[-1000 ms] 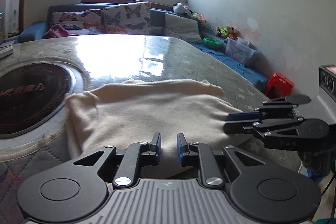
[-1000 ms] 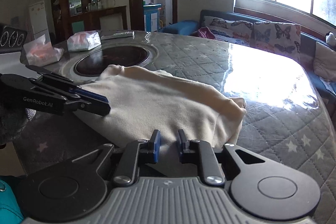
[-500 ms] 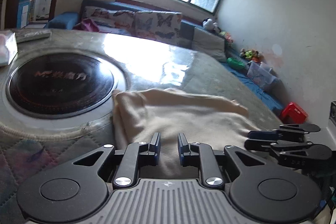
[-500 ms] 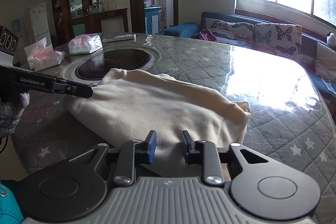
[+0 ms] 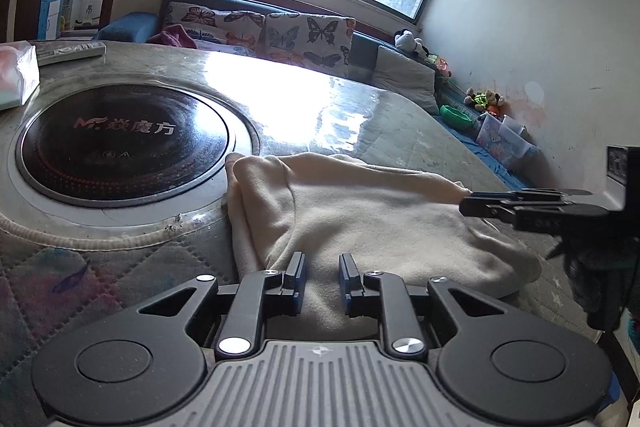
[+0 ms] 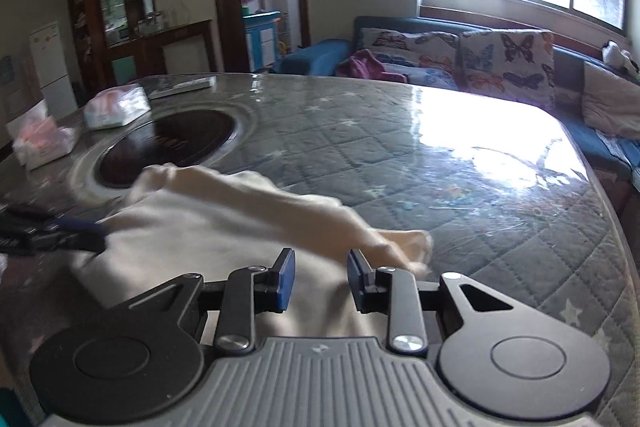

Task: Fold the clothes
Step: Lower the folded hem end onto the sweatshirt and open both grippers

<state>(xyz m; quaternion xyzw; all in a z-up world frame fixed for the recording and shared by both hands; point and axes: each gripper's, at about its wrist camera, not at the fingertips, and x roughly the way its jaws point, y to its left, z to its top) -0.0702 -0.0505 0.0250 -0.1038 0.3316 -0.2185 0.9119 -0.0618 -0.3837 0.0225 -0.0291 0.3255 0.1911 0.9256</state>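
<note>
A cream fleece garment [image 5: 380,219] lies folded in a flat bundle on the quilt-patterned table [image 5: 360,131]. My left gripper [image 5: 322,263] hovers over its near left part. The jaws stand slightly apart, and the cloth lies flat under the gap, unpinched. The right gripper [image 5: 466,205] reaches in from the right, its tips at the garment's far right corner. In the right wrist view the garment [image 6: 208,227] is blurred. My right gripper [image 6: 321,259] stands over its near edge with open jaws, and nothing is pressed between the pads. The left gripper [image 6: 94,241] touches the cloth's left side.
A round black induction hob [image 5: 124,143] is set into the table just left of the garment. Tissue packs [image 6: 116,107] and a remote [image 5: 72,51] lie beyond it. A sofa with butterfly cushions [image 5: 256,27] runs behind the table. The table edge [image 6: 600,211] curves away on the right.
The right gripper's jaws have widened, and it has slid along the garment's near edge. The left gripper has rolled and shifted toward the cloth's left end by the hob.
</note>
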